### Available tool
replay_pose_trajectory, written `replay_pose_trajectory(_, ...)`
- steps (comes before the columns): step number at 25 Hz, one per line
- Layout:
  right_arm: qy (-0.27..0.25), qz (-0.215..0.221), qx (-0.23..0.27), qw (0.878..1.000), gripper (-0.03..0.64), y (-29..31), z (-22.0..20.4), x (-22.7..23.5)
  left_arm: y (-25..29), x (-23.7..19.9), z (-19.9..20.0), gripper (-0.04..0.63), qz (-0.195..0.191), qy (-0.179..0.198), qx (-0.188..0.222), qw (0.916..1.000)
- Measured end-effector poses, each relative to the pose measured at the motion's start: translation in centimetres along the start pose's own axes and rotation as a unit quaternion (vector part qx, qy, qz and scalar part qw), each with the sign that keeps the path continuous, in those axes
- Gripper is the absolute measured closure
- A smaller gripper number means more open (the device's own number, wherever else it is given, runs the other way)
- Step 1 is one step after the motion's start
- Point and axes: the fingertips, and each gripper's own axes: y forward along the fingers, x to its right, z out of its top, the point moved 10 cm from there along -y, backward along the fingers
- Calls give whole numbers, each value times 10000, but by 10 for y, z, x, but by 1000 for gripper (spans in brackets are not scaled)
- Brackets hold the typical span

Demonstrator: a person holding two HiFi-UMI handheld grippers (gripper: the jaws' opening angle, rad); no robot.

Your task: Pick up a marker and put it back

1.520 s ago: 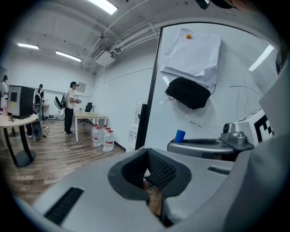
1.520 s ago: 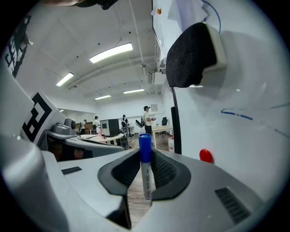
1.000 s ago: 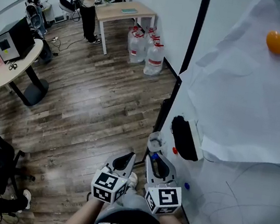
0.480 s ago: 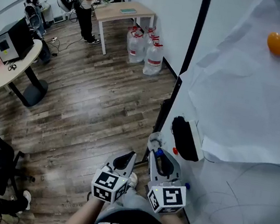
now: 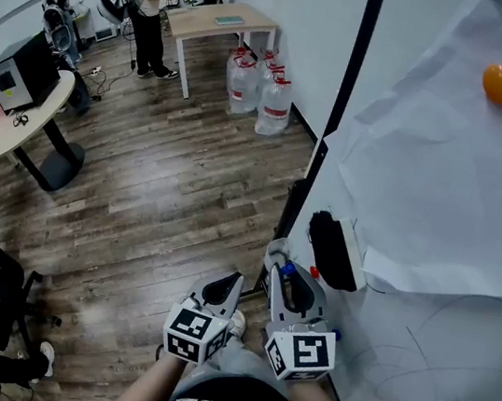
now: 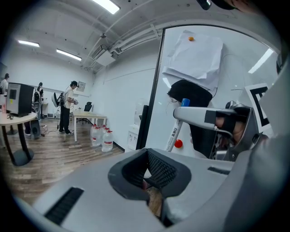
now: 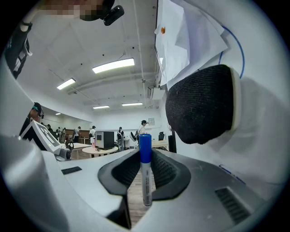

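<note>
Marker (image 7: 145, 181) with a blue cap stands upright, pinched between the right gripper's (image 7: 145, 159) pads, close to the whiteboard (image 7: 265, 149) and near its black eraser (image 7: 201, 104). Left gripper (image 6: 146, 174) — jaws pressed together, nothing between them.

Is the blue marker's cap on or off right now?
On: the marker clamped in the right gripper has its blue cap seated over the white barrel's top end.

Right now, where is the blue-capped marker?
In the right gripper view, the blue-capped marker stands upright, clamped between the jaws of the right gripper, just below and left of the black eraser on the whiteboard.
</note>
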Motion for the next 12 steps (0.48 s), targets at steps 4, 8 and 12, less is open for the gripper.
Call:
replay_pose_trajectory(4,-41,-1,94,9999,546,4,6,-1,0,-1,1,588,-13,-22,23,10000)
replay_pose_trajectory(8,-86,17,165,9998,546,8,9,-1,0,-3,2,588,-7,-25,15,10000)
replay_pose_trajectory(12,-150,31,200,9997,546,13,10,0,0,-5,3,588,-1,-35,20,10000)
